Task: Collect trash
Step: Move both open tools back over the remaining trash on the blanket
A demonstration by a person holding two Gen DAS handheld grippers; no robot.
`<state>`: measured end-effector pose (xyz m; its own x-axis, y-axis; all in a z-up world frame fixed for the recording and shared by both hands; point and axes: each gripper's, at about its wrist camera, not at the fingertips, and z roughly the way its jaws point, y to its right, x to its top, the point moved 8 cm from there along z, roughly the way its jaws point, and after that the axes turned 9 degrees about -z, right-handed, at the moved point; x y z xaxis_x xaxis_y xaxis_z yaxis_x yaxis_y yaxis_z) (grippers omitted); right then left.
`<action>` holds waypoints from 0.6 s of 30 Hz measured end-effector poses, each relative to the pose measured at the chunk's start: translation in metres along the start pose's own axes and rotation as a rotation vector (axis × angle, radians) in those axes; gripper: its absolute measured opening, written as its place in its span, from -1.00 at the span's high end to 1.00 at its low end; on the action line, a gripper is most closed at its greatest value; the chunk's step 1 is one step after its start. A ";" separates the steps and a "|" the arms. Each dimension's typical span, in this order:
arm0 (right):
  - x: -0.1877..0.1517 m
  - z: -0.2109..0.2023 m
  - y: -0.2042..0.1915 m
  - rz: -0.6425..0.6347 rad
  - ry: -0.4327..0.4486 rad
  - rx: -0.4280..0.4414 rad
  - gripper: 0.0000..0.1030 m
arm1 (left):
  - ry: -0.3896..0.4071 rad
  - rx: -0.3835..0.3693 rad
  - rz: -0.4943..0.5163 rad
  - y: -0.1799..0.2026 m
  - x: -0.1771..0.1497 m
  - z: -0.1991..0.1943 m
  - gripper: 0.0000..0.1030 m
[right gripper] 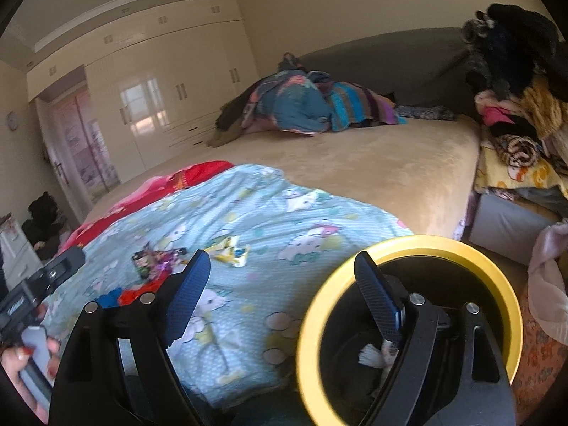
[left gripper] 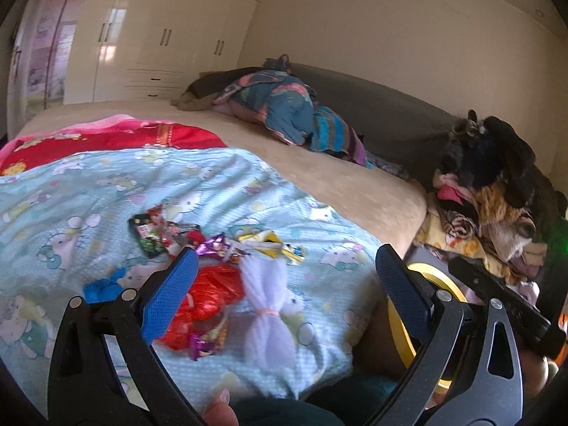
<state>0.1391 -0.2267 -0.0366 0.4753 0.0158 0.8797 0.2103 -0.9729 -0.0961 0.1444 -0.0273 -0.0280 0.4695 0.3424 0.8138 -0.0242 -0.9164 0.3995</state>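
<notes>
Blue-padded fingers (left gripper: 170, 294) of my left gripper (left gripper: 284, 291) fill the foreground, spread wide and holding nothing, poised over the litter on the pale blue cartoon blanket (left gripper: 88, 191). Under them lie a white tuft bound with a band (left gripper: 264, 305), a red crumpled wrapper (left gripper: 209, 294), a blue scrap (left gripper: 101, 289) and, further on, shiny sweet wrappers (left gripper: 167, 234) and a yellow one (left gripper: 266, 243). My right gripper (right gripper: 284, 301) is also wide and empty; its right finger hangs over the yellow-rimmed bin (right gripper: 408, 243) beside the bed, where something white (right gripper: 372, 355) already sits. I judge we are between picks. Next I would lower the left onto the white tuft, close, and carry it across to the bin.
</notes>
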 end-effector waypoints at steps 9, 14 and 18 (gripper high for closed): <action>-0.001 0.008 -0.050 -0.078 -0.015 0.093 -0.57 | 0.024 0.058 -0.056 -0.035 0.010 -0.006 -0.79; -0.003 0.012 -0.074 -0.120 -0.031 0.140 -0.58 | 0.035 0.092 -0.087 -0.056 0.015 -0.011 -0.79; -0.007 0.018 -0.089 -0.153 -0.055 0.167 -0.62 | 0.042 0.120 -0.117 -0.073 0.018 -0.015 -0.79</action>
<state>0.1322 -0.1357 -0.0419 0.4719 0.1776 0.8636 0.4201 -0.9064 -0.0432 0.1414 0.0491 -0.0360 0.4252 0.4547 0.7826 0.1358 -0.8869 0.4415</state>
